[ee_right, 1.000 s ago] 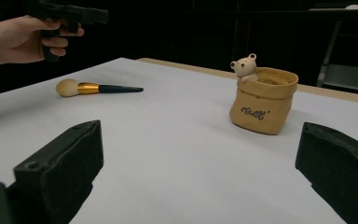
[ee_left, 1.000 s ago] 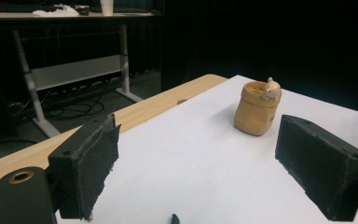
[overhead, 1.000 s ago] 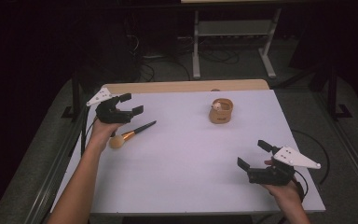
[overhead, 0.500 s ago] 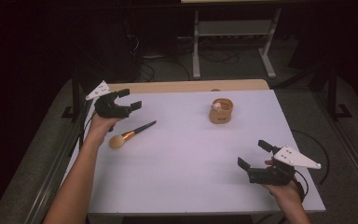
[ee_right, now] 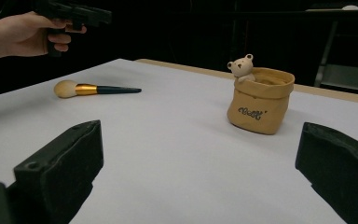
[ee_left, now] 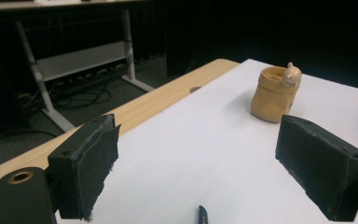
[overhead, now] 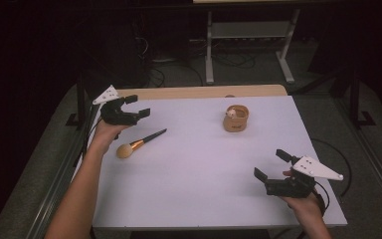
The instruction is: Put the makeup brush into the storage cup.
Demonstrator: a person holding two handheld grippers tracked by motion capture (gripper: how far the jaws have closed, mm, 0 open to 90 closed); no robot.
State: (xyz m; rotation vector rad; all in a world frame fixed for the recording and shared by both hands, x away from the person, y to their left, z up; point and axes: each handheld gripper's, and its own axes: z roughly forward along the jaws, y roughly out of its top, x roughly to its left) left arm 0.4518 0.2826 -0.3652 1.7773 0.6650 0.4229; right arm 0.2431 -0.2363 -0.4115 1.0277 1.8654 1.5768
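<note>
A makeup brush (overhead: 139, 143) with a tan head, gold ferrule and dark handle lies on the white table (overhead: 199, 164) at the left; it is also in the right gripper view (ee_right: 93, 88), and its handle tip (ee_left: 202, 215) peeks in below my left gripper. A tan sack-shaped pot with a small bear on its rim (overhead: 236, 118) stands at the back centre (ee_left: 275, 93) (ee_right: 260, 100). My left gripper (overhead: 137, 106) hovers open just above and behind the brush, holding nothing. My right gripper (overhead: 271, 164) is open and empty near the front right edge.
A wooden strip (overhead: 199, 91) runs along the table's far edge. Behind it stand a metal rack (overhead: 248, 35) and floor cables. The table's front right corner (overhead: 335, 219) is close to my right hand.
My left gripper has risen and drawn back toward the far left corner, away from the brush. The right gripper, brush and pot have stayed put.
</note>
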